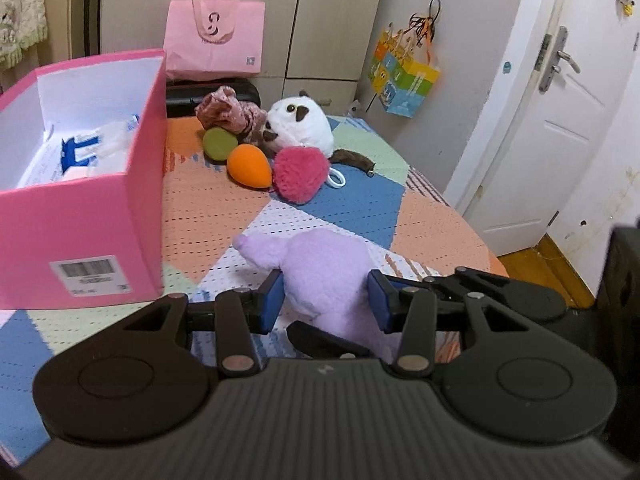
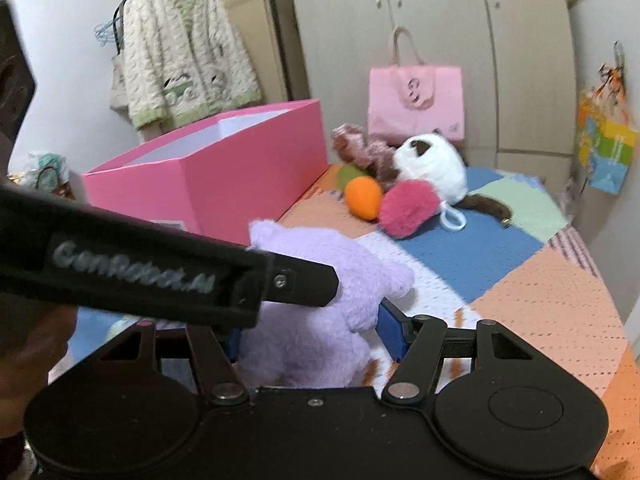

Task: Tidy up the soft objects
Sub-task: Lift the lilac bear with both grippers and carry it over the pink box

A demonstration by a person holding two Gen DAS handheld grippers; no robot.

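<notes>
the left gripper [image 1: 326,300] is clenching the purple plush [image 1: 324,276] from both sides, its blue pads pressing into the fur. the right gripper [image 2: 312,328] is grasping the same plush [image 2: 316,320] lower down, one pad showing at the toy's right flank and the other mostly hidden behind the left gripper's finger, which is crossing the right wrist view; its jaws are not standing wide, and the plush is filling the gap between them.

taking the pink box [image 1: 80,216] as the landmark: the plush is sitting just beside the box's near right corner, outside it, above the patchwork cover [image 1: 360,200]. whether it is fully off the cover i cannot tell.

inside the box some white and blue items [image 1: 92,152] are already lying, so part of the sorting looks done. still waiting well beyond the box's far right corner, all in one cluster, are the green sponge [image 1: 219,143], the orange sponge [image 1: 248,166], the red pompom [image 1: 301,174], the white plush [image 1: 304,124] and a crumpled pinkish cloth [image 1: 230,110]. a pink bag [image 1: 216,36] is standing behind the box against the wardrobe.

by my reading the task is at an early to middle stage: the purple plush is in hand and seems bound for the box, and five soft things are still left out.
</notes>
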